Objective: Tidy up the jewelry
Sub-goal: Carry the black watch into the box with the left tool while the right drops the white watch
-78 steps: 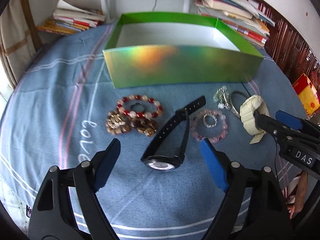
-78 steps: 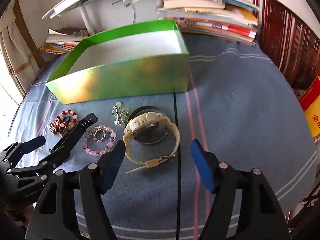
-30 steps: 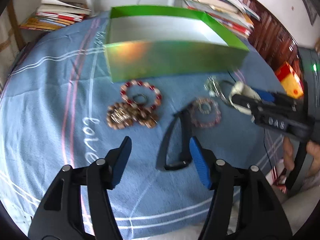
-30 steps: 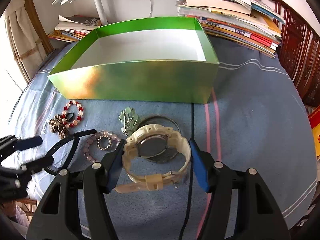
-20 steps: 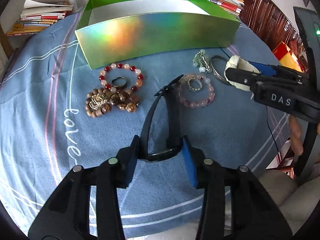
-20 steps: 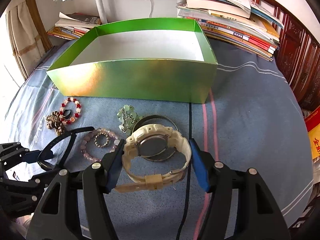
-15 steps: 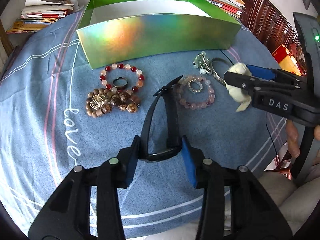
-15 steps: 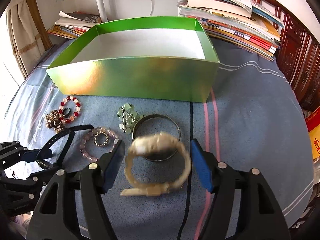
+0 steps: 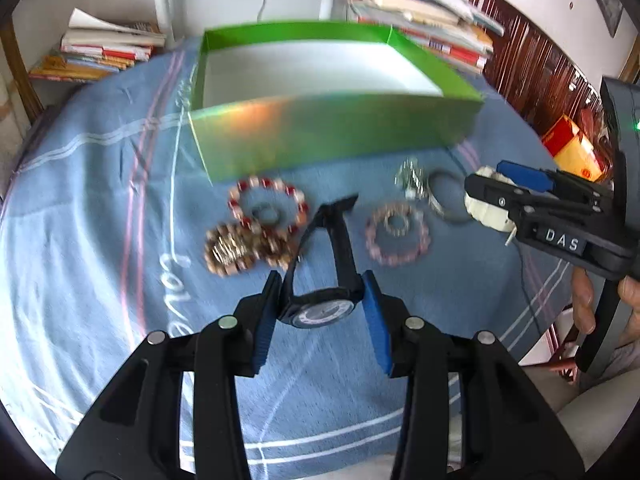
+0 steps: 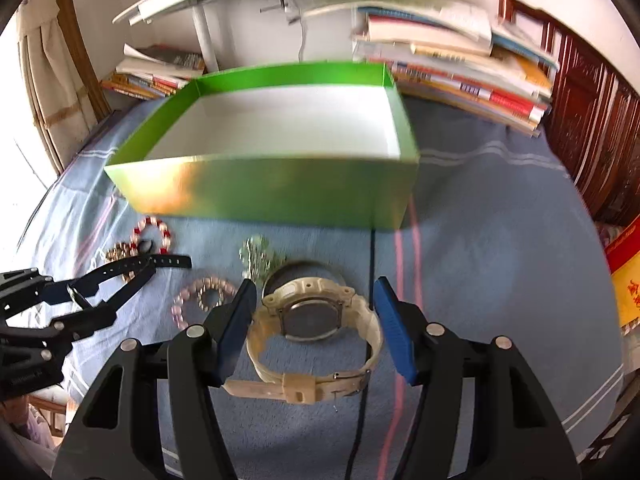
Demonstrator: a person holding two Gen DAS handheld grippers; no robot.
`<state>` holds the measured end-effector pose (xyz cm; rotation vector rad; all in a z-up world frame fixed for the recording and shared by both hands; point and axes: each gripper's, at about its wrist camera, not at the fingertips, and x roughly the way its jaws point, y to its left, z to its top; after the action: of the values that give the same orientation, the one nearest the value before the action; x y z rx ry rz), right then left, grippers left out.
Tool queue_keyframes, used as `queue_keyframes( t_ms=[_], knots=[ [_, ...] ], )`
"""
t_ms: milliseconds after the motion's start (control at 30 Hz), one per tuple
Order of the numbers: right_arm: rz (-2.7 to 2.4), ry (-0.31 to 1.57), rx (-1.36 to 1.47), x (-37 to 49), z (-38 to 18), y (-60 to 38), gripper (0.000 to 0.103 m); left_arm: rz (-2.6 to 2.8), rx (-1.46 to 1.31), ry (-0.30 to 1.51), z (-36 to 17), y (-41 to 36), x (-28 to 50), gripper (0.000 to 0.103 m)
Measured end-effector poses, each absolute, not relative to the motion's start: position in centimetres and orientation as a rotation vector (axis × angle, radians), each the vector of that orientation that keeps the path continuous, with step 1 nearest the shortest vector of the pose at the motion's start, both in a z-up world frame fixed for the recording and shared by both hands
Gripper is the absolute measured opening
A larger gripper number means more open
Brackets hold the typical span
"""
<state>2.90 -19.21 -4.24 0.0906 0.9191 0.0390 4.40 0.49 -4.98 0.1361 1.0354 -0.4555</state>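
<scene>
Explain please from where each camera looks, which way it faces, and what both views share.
Left wrist: sits on the left claw, faces the green box; black watch between its fingers; right claw and a hand show.
Right wrist: sits on the right claw, faces the same box; cream watch gripped; left claw shows.
Shared: box, watches, pink bracelet.

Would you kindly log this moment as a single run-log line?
left gripper: shut on black watch | right gripper: shut on cream watch | green box: empty | bracelets on cloth
</scene>
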Motion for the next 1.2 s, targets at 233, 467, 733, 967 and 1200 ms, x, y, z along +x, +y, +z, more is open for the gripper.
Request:
queue_keyframes(
  t_ms=[233,467,733,967,1200],
  knots=[
    [0.037,0.895,0.104,3.0,-3.3,-19.6,0.060,-0.457,0.103,1.033,-4.7,0.8,4.9,0.040],
    [0.040,0.889,0.111,3.1,-3.1,-19.5,0.060,-0.447,0.077,0.999,-3.9,1.4,4.9,0.039],
    [0.052,0.781,0.073,3.5,0.8,-19.5,0.060,-0.440,0.093,0.879,0.3,1.6,5.3,0.040],
    [0.006,0.590,0.040,6.0,6.9,-20.3,0.060,-0.389,0.100,0.675,6.7,1.2,7.9,0.040],
    [-0.034,0.694,0.044,13.6,3.7,-20.0,0.060,-0.357,0.046,0.718,4.9,-1.5,15.0,0.040]
  ],
)
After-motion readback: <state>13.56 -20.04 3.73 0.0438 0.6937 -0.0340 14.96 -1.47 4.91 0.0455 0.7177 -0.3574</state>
